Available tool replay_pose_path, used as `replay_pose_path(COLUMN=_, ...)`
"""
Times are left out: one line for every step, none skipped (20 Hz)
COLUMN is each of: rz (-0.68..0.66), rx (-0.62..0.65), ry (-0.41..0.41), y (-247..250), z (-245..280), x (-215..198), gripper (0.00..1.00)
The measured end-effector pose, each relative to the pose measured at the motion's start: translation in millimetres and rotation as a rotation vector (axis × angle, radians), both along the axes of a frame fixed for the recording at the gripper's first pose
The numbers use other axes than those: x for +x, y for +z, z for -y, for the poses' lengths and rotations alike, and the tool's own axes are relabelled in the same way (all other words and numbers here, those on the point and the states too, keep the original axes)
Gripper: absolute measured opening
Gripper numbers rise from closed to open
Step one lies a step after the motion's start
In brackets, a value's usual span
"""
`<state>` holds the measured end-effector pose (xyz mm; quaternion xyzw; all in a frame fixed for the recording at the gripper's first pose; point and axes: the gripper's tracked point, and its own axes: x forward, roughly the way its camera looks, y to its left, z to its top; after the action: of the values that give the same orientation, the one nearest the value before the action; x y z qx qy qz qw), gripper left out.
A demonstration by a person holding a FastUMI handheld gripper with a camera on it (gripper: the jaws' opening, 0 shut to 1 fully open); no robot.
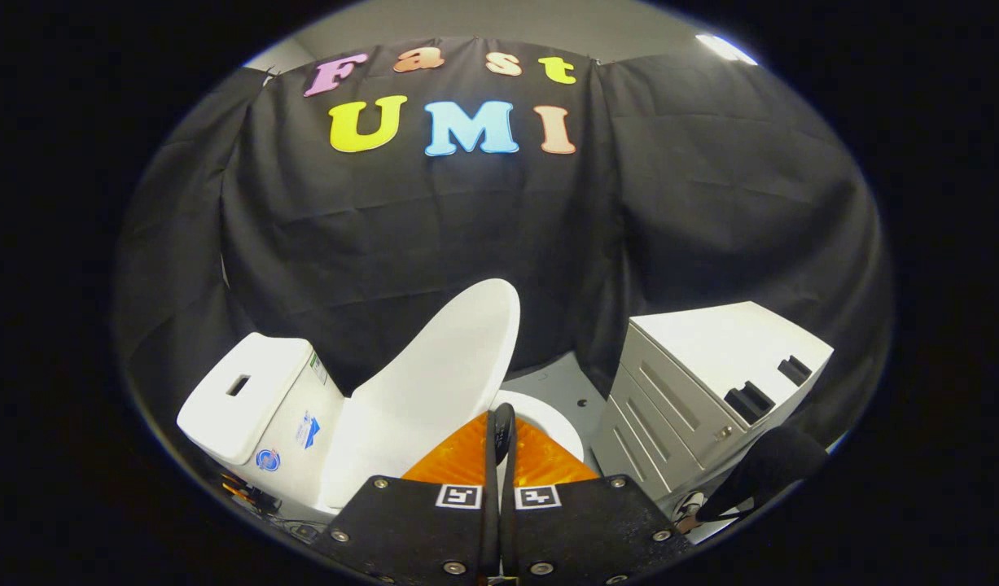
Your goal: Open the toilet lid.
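With the gripper (499,423) fingers closing together on nothing, the toilet lid (434,382) is standing raised just ahead beside the tank (247,391); you are risking it dropping if nudged.

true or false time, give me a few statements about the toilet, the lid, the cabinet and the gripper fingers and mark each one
1. The toilet lid is raised. True.
2. The gripper has its fingers spread wide apart. False: they sit close together, with nothing between them.
3. A white cabinet stands beside the toilet. True.
4. The tank has a cup standing on top. False: its top carries only a flush button.
5. The bowl rim shows just ahead of the fingers. True.
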<state>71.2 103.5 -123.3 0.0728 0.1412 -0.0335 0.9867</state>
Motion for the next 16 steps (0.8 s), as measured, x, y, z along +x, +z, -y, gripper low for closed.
replay_pose_path(rz=0.006, rx=-0.011, ry=0.002, y=4.2, z=-3.7, x=-0.7, gripper=0.01)
replay_pose_path(rz=0.012, rx=-0.021, ry=0.007, y=8.5, z=-7.2, x=-0.4, gripper=0.01)
replay_pose_path(rz=0.02, rx=-0.026, ry=0.009, y=12.9, z=-10.6, x=-1.7, gripper=0.01)
replay_pose_path(rz=0.027, rx=-0.027, ry=0.011, y=15.6, z=-14.1, x=-3.6, gripper=0.01)
replay_pose_path(rz=0.035, rx=-0.025, ry=0.014, y=20.9, z=-18.7, x=-5.8, gripper=0.01)
replay_pose_path(rz=0.046, rx=-0.027, ry=0.021, y=25.9, z=-23.8, x=-6.5, gripper=0.0)
replay_pose_path(rz=0.059, rx=-0.032, ry=0.032, y=31.7, z=-29.5, x=-7.2, gripper=0.0)
replay_pose_path(rz=0.072, rx=-0.037, ry=0.042, y=35.6, z=-35.1, x=-9.2, gripper=0.01)
replay_pose_path(rz=0.085, rx=-0.043, ry=0.053, y=40.9, z=-41.4, x=-10.4, gripper=0.0)
replay_pose_path(rz=0.096, rx=-0.054, ry=0.063, y=44.5, z=-46.3, x=-11.7, gripper=0.0)
replay_pose_path(rz=0.106, rx=-0.066, ry=0.07, y=48.4, z=-50.5, x=-13.7, gripper=0.0)
replay_pose_path(rz=0.113, rx=-0.077, ry=0.077, y=51.3, z=-54.7, x=-14.4, gripper=0.0)
replay_pose_path(rz=0.119, rx=-0.079, ry=0.082, y=54.9, z=-59.4, x=-16.2, gripper=0.0)
replay_pose_path(rz=0.126, rx=-0.078, ry=0.089, y=58.3, z=-64.6, x=-16.7, gripper=0.0)
replay_pose_path(rz=0.131, rx=-0.077, ry=0.095, y=62.1, z=-69.8, x=-16.4, gripper=0.0)
replay_pose_path(rz=0.136, rx=-0.085, ry=0.102, y=66.4, z=-73.8, x=-16.3, gripper=0.0)
